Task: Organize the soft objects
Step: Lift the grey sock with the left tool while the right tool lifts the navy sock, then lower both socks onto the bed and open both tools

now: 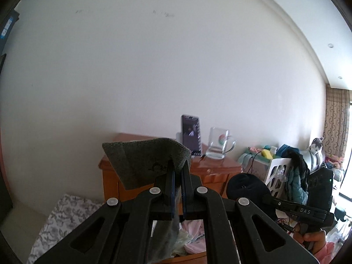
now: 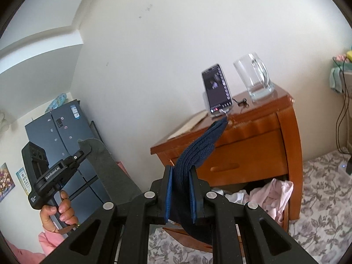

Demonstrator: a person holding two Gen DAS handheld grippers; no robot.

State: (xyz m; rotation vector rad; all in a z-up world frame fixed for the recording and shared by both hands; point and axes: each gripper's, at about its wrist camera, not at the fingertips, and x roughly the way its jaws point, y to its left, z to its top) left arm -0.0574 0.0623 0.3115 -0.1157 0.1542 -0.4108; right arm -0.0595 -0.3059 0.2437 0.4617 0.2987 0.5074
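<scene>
Left wrist view. Far left: edge of a floral bedsheet (image 1: 63,215) low in frame. Centre: left claw (image 1: 178,171) pinched nearly closed on a grey-green sock (image 1: 140,160), which stands up and fans out to the left above the fingertips; a further length of it hangs down between the arms below the pads. Behind it, a wooden nightstand (image 1: 215,171) against a white wall. On its top stand a phone (image 1: 191,135) propped upright, screen lit, and just right of it a clear glass mug (image 1: 220,144). Right of the nightstand: a white plastic basket (image 1: 278,171) draped with dark and teal clothing; a plush husky (image 1: 315,147) further back. Lower right: the right claw seen side-on, held by a hand (image 1: 313,238) (pink sleeve at the frame edge), with a dark rounded bundle at its tip.

Right wrist view. Left: dark refrigerator (image 2: 63,132) with magnets. In front of it, the left claw (image 2: 84,148) in a hand (image 2: 59,211), the grey-green sock (image 2: 105,165) trailing down from its tip. Centre: right claw (image 2: 180,176), jaws narrow, blue pads pressed on a navy sock (image 2: 198,151) that sticks forward and upward toward the nightstand (image 2: 253,140) edge; its other end hangs below the pads. Right: the bottom drawer stands open with pink and white garments (image 2: 272,193) spilling out. Floral bedsheet (image 2: 319,187) at far right.
</scene>
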